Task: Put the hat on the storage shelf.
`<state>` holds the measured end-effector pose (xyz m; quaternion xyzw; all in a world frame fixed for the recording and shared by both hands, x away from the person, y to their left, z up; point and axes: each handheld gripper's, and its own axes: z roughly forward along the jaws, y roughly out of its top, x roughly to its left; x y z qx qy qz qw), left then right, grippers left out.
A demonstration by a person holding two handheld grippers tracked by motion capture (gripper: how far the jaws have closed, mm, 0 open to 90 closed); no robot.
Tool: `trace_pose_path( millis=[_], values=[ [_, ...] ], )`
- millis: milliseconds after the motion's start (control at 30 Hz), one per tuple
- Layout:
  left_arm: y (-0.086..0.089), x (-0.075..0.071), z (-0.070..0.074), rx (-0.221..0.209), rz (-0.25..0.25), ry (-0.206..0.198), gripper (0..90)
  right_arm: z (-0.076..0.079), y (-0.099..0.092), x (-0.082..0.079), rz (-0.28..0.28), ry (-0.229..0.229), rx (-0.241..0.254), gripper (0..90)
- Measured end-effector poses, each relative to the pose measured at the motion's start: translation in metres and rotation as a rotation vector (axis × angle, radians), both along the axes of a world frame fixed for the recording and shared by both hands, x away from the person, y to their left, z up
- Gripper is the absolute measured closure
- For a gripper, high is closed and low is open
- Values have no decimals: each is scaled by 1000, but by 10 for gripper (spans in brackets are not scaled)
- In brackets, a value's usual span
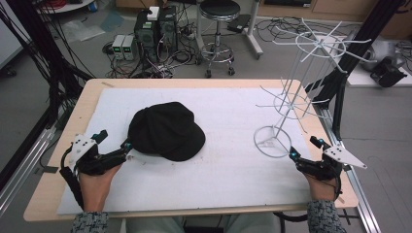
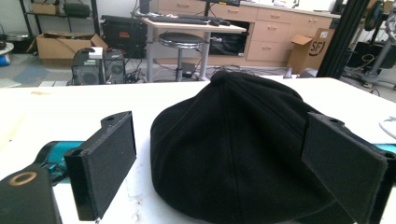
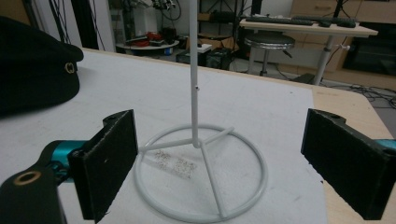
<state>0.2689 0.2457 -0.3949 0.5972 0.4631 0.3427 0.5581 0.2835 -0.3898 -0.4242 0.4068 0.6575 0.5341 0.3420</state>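
Cap (image 1: pixel 166 130): dead ahead of left gripper (image 1: pixel 127 146), jaws spread astride its near edge; right gripper (image 1: pixel 293 155), released, faces stand (image 1: pixel 286 107).

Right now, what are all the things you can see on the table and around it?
Black fabric cap: one, black, left-middle of the white mat.
White wire rack on a ring base: one, white, right side of the mat.
White foam mat: one, white, covering most of the table.
Light wooden table: one, tan.
Round black stool: one, black seat, on the floor beyond the table.
Computer towers: two, dark, on the floor beside the stool.
Left gripper: one, black, jaws open around the cap's edge.
Right gripper: one, black, jaws open facing the rack's base.
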Motion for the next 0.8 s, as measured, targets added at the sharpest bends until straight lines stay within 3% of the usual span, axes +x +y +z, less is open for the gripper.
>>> trace_pose_path(
  millis=[367,800],
  values=[
    [-7,11,-3,14,-23,16,122,-1,-4,-5,-6,4,-1,100],
    [-20,23,8,9,-67,7,127,-1,-1,-7,3,10,-7,100]
  ],
)
